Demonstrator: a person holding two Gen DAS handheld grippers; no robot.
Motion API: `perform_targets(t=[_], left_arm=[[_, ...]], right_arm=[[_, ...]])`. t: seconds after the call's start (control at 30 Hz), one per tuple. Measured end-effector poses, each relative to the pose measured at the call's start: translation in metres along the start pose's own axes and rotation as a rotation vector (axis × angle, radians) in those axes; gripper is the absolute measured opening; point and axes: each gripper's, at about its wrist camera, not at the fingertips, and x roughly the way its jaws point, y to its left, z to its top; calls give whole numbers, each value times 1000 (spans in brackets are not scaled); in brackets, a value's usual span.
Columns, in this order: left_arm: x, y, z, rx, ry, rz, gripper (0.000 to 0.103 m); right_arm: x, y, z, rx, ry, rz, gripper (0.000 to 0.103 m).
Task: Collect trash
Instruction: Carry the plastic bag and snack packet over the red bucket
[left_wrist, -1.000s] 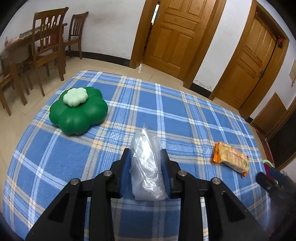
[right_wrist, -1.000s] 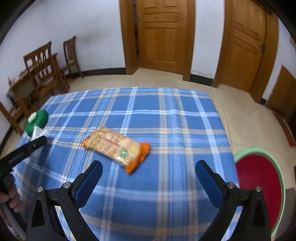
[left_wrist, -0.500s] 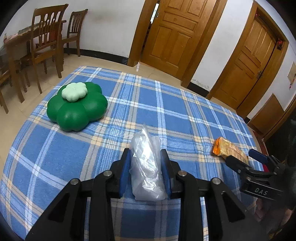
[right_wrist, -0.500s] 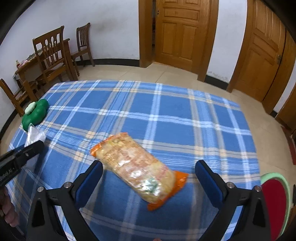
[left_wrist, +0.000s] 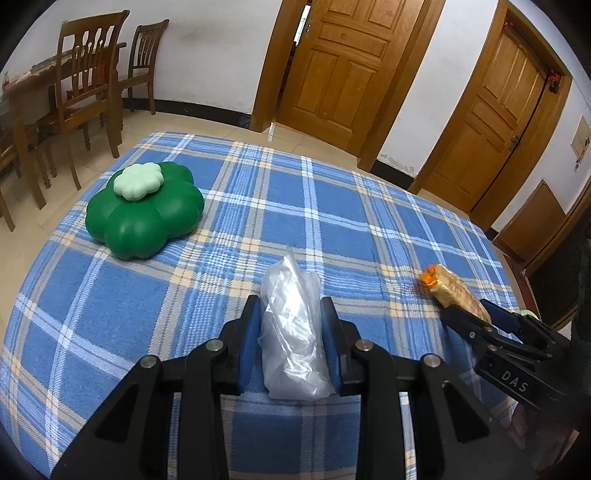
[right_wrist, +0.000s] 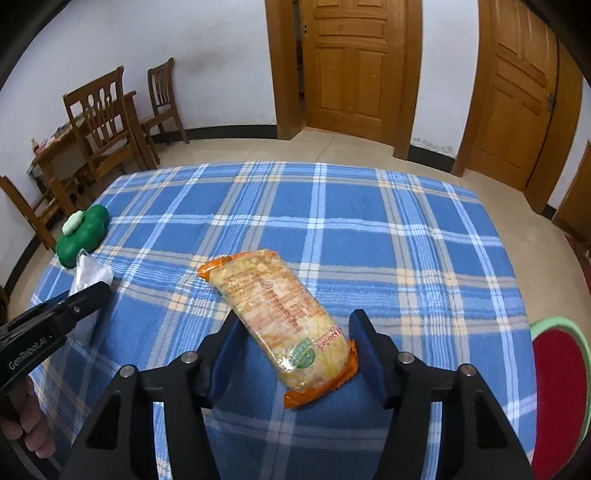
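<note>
Both wrist views look low across the plaid tablecloth (left_wrist: 332, 206), toward doors (right_wrist: 354, 66).

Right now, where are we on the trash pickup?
Done: nothing visibly binned yet. In hand: the left gripper is shut on the clear plastic bag. The right gripper is open, its fingers straddling the orange snack packet, which lies on the plaid tablecloth. Left: close on the packet, then carry both off, perhaps to the red bin.
</note>
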Motion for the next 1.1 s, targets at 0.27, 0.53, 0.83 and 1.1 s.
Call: perform_targets(t=[0.27, 0.53, 0.83, 1.1], left_arm=[[0, -1, 0, 5, 1, -3, 32], [1, -3, -1, 10, 3, -8, 32], [0, -5, -1, 16, 0, -19, 32], [-2, -10, -1, 25, -2, -18, 32]], right_arm=[[-23, -14, -13, 72, -18, 12, 60], [-55, -35, -26, 141, -58, 6, 60], [-86, -63, -48, 221, -91, -41, 60], [-113, -96, -70, 310, -113, -103, 60]])
